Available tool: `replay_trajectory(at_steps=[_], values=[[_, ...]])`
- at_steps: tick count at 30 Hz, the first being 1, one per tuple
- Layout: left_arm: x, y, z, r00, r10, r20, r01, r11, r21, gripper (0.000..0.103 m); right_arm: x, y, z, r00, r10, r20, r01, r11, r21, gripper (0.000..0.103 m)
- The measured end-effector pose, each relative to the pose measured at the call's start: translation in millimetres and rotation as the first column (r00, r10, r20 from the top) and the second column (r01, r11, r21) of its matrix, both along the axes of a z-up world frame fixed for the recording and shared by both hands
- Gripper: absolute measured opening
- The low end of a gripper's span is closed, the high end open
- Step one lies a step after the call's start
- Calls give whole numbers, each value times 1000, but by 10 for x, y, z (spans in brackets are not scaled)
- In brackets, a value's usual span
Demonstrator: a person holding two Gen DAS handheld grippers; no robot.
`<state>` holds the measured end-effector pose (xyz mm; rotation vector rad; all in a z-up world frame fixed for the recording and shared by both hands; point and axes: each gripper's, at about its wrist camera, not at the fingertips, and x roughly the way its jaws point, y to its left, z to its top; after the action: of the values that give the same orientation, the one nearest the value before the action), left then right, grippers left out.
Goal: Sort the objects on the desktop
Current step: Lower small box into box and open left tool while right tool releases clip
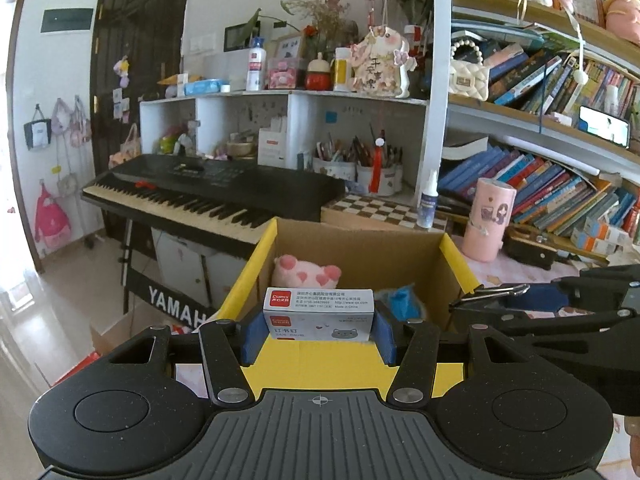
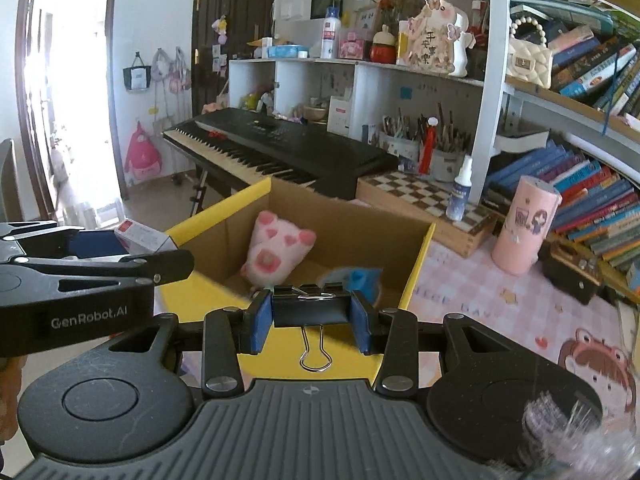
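My left gripper is shut on a small grey staple box with a red label, its blue pads against the box's ends. It hovers at the near rim of an open cardboard box with yellow flaps. My right gripper is shut on a black binder clip, whose wire handle hangs below. That clip also shows at the right of the left wrist view, binder clip. Inside the cardboard box lie a pink plush toy and a blue object.
A black keyboard stands behind the cardboard box. A checkered board, a spray bottle and a pink cylinder sit to the right on a pink mat. Bookshelves fill the right side.
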<state>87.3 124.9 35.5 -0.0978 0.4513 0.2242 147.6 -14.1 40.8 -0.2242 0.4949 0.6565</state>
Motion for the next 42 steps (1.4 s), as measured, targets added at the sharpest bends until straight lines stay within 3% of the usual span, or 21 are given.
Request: replay_trajectory(at_steps=[14, 24, 34, 40, 42], values=[[750, -29, -114, 998, -5, -62, 5, 1000, 8, 53, 840, 138, -129, 996, 89, -10, -90, 990, -106, 38], [1124, -50, -321, 986, -20, -165, 23, 1000, 13, 53, 1335, 297, -357, 973, 222, -68, -232, 939, -254, 38], [1291, -91, -454, 970, -39, -241, 48, 998, 29, 53, 1481, 507, -541, 921, 372, -115, -384, 818, -427, 38], [1335, -142, -520, 957, -68, -283, 83, 996, 39, 53, 1345, 600, -710, 847, 520, -114, -491, 681, -543, 39], [1341, -150, -543, 952, -76, -295, 91, 995, 36, 53, 1329, 622, -705, 833, 543, -107, -502, 657, -562, 38]])
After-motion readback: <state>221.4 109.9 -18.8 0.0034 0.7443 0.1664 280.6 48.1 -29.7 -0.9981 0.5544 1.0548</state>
